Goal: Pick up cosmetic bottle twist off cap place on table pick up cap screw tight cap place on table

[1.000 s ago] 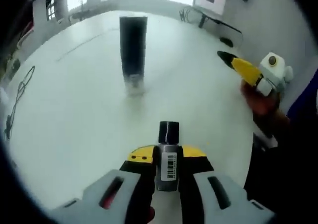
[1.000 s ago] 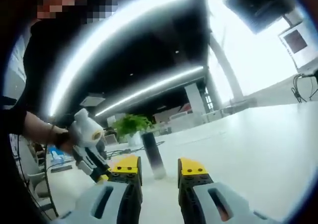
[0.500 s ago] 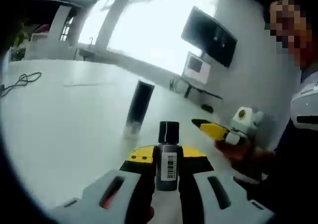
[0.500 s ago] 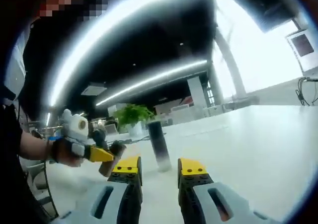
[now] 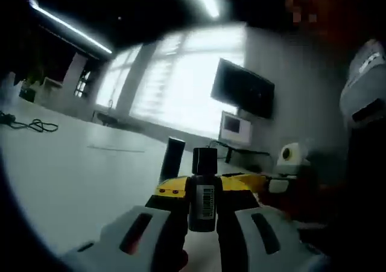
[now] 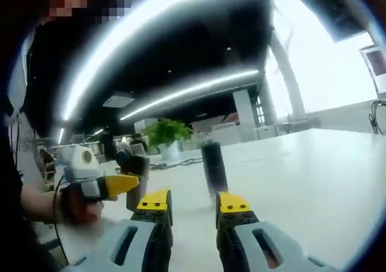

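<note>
My left gripper (image 5: 204, 193) is shut on a small dark cosmetic bottle (image 5: 204, 201) with a barcode label. The bottle stands upright between the jaws, and its black cap (image 5: 204, 161) is on top. In the right gripper view the same bottle (image 6: 136, 190) and cap (image 6: 134, 163) hang in the left gripper (image 6: 120, 185), just left of my right gripper (image 6: 193, 204). The right gripper is open with nothing between its yellow-tipped jaws. It also reaches into the left gripper view as the right gripper (image 5: 252, 179), close beside the bottle.
A tall dark cylinder (image 5: 174, 157) stands on the white table (image 5: 72, 175); in the right gripper view the cylinder (image 6: 213, 166) rises just beyond my jaws. A cable (image 5: 30, 125) lies far left. A potted plant (image 6: 167, 133) sits at the back. A hand (image 6: 72, 202) holds the left gripper.
The left gripper has tilted up with the bottle still held. The two grippers have come closer: in the right gripper view the bottle now sits nearer my open jaws.
</note>
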Demonstrator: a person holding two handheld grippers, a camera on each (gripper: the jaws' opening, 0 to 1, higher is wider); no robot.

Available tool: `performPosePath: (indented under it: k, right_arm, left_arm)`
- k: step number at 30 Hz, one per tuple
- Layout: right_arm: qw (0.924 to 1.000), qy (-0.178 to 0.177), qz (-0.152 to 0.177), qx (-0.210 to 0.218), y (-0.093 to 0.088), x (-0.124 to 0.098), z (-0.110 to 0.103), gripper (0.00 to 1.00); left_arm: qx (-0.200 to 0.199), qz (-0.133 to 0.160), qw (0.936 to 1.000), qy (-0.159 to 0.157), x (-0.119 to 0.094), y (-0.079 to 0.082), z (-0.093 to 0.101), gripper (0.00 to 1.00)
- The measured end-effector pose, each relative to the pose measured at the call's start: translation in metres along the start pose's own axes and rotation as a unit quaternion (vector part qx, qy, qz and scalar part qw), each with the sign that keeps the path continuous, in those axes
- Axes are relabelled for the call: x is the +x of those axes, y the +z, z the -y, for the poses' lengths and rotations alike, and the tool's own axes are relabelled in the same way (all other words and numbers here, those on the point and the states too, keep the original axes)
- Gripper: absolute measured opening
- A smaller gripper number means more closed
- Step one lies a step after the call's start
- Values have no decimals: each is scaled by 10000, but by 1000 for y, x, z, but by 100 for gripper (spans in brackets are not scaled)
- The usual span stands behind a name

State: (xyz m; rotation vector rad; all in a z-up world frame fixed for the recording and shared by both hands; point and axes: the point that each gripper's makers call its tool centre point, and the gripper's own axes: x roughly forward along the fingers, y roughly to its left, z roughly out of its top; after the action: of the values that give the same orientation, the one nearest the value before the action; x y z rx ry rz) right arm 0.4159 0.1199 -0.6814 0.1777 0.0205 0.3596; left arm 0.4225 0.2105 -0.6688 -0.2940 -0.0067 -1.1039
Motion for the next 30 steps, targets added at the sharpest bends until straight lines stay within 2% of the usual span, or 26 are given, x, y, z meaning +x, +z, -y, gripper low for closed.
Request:
performPosePath:
  k: [5, 6, 9, 18, 24, 30]
  right_arm:
    - [10000, -25, -32, 47, 2, 9, -4, 21]
    - [10000, -8, -30, 48, 3, 10, -6, 22]
    - [9998, 114, 110, 88, 9, 14, -13, 24]
    - [9997, 250, -39, 46, 9, 23, -23, 23]
    - [9995, 304, -13, -91, 14, 20, -28, 22]
    - [9989, 302, -111, -342, 9, 18, -29, 21]
  left_arm:
    - [49, 129, 9998, -142, 1, 6, 7, 7]
    - [69, 121, 9998, -174, 1, 5, 2, 7]
    - [107, 127, 9995, -276, 2, 5, 9, 7]
    - [620, 45, 9974, -358, 5, 0, 20, 7]
    - [760, -64, 9964, -365, 6, -5, 23, 7]
    - [875, -284, 9951, -348, 7, -15, 22, 7]
